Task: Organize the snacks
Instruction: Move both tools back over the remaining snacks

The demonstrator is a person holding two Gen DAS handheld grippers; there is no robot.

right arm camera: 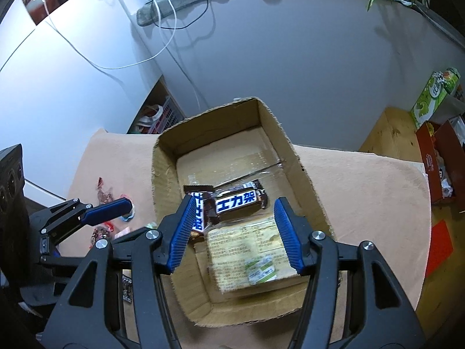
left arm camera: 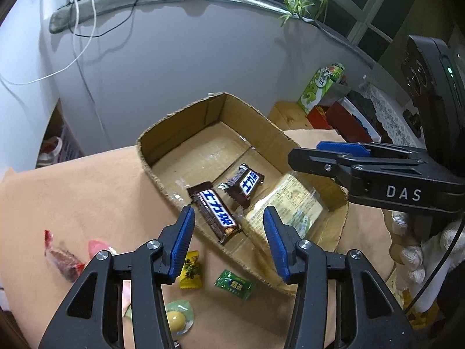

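At the bottom of the left wrist view the left gripper [left arm camera: 228,229] is held wide apart and empty above the cardboard box [left arm camera: 151,148], loose sweets [left arm camera: 189,269] lying lower left. Inside, two chocolate bars [left arm camera: 215,213] are laid diagonally, long axes running upper left to lower right, beside a flat clear packet [left arm camera: 286,206]. In the right wrist view the right gripper [right arm camera: 234,226] is likewise spread wide and empty over the box centre.

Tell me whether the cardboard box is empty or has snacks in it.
Not empty. The cardboard box holds two chocolate bars and a clear cracker packet lying on its floor.
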